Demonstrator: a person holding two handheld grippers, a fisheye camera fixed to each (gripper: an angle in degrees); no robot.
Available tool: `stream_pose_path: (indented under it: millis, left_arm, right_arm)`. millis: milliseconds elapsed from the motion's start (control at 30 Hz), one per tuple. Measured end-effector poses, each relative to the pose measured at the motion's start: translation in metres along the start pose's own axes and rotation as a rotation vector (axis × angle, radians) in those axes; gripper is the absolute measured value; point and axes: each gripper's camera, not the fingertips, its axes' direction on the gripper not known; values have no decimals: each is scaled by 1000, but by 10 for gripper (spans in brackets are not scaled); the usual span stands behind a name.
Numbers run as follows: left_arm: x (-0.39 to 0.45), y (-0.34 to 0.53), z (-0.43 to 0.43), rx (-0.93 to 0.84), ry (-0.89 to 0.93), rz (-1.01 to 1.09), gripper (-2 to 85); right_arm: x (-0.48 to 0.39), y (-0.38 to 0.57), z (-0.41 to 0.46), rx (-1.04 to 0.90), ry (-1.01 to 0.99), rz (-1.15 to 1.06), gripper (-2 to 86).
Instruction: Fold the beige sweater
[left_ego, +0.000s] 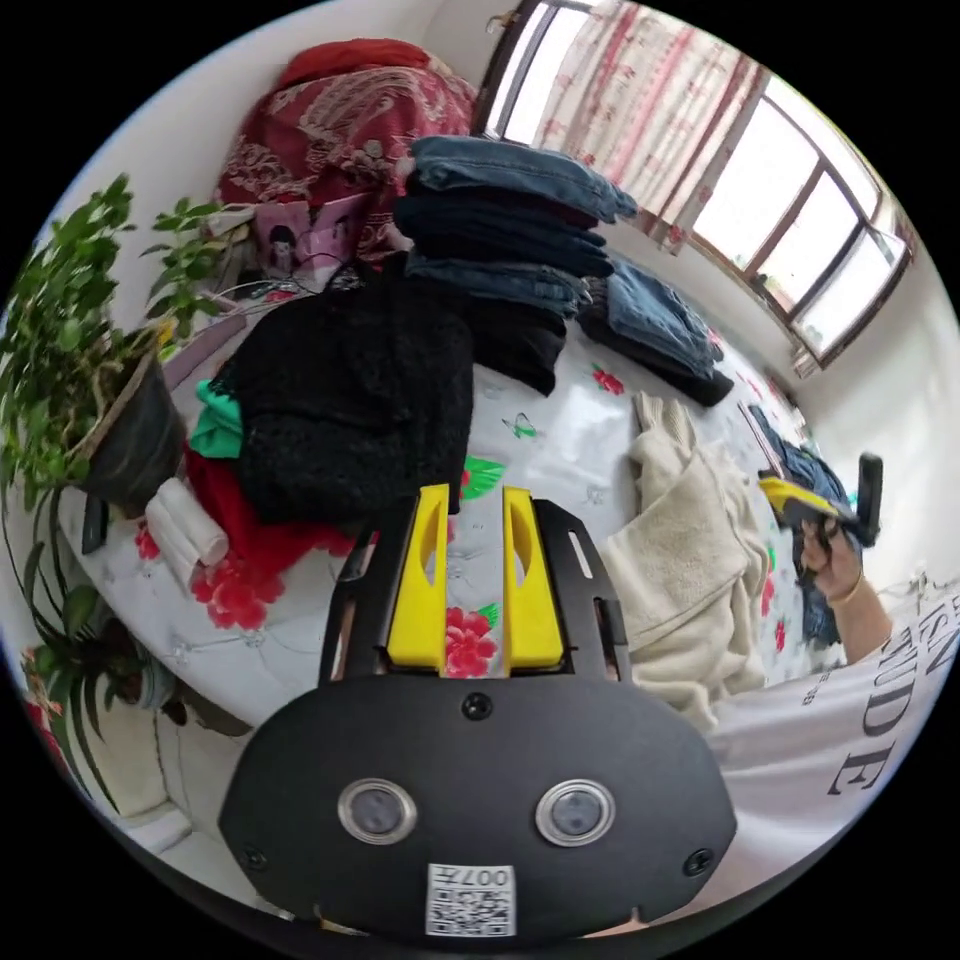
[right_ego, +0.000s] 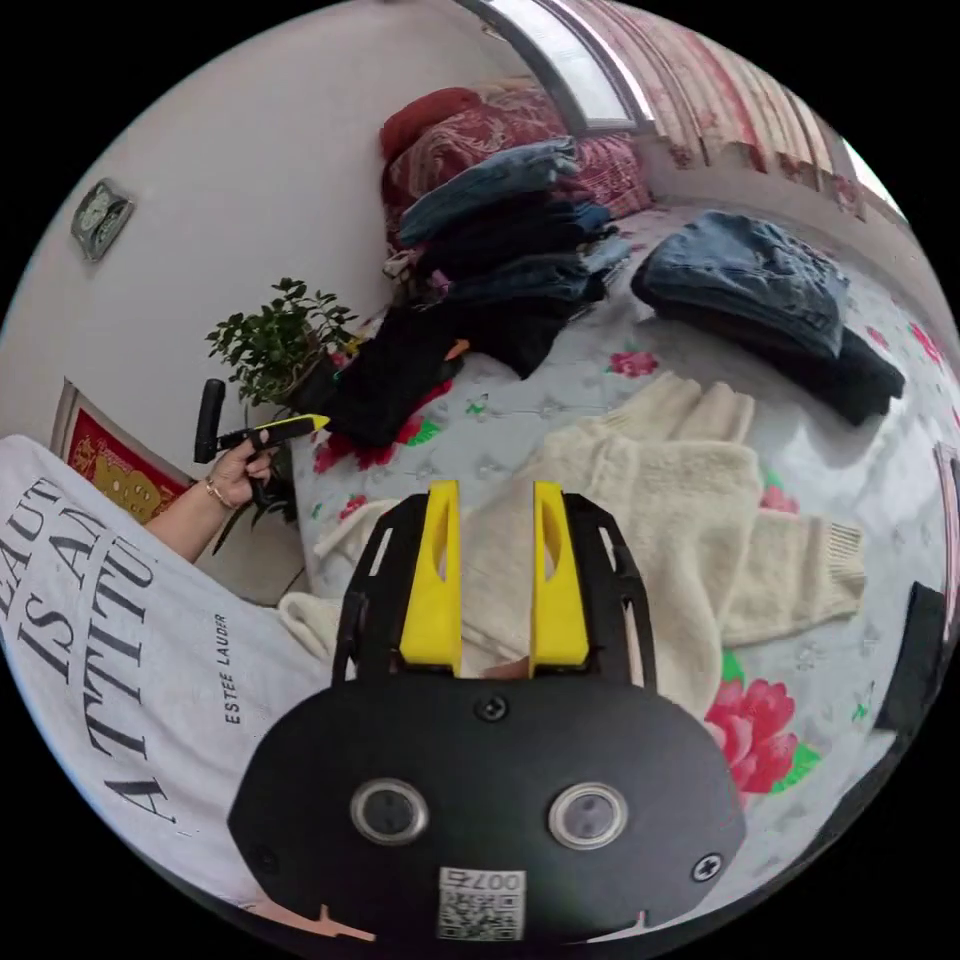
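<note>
One beige sweater (right_ego: 640, 510), two tools (left_ego: 475, 500) (right_ego: 497, 495)

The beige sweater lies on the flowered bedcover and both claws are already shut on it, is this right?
Not quite. The beige sweater does lie on the flowered bedcover, but neither claw grips it: the right gripper view shows the right claw open above it and the left claw held away.

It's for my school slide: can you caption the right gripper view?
Open right gripper hovers over the spread beige sweater on the flowery bed.
</note>
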Motion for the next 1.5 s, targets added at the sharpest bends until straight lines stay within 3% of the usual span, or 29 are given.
stream_pose_path:
  millis: [100, 267, 400, 500, 533, 633, 800, 967, 1033, 1133, 1333, 1500]
  left_arm:
    - [45, -17, 38, -61, 163, 106, 103]
    - [172, -55, 108, -161, 403, 383, 135]
    - [275, -87, 152, -229, 418, 562, 134]
    - [326, -87, 198, -399, 289, 632, 81]
    - [336, -81, 211, -443, 232, 662, 71]
    - [324, -74, 187, -325, 291, 640, 56]
    - [232, -67, 115, -223, 439, 345, 48]
    - [138, -24, 23, -131, 276, 154, 47]
    - [99, 6, -10, -101, 159, 43, 46]
    - [60, 35, -17, -138, 138, -99, 48]
    - [95, 40, 12, -195, 128, 0, 50]
    - [128, 32, 7, -174, 123, 106, 50]
  right_arm:
    - [68, 3, -13, 4, 152, 184, 99]
    - [146, 12, 7, -34, 210, 418, 106]
    - [168, -10, 62, -189, 256, 409, 114]
    - [168, -16, 119, -305, 286, 382, 114]
    - [157, -17, 120, -256, 347, 350, 110]
    - [131, -18, 145, -256, 476, 310, 88]
    - [125, -14, 127, -269, 359, 324, 52]
    - [106, 56, 18, -36, 556, 459, 45]
    - [104, 98, -16, -22, 683, 560, 47]
    - [104, 154, -37, -89, 715, 687, 55]
    - [46, 126, -13, 7, 725, 502, 77]
    - [44, 24, 79, -96, 405, 287, 96]
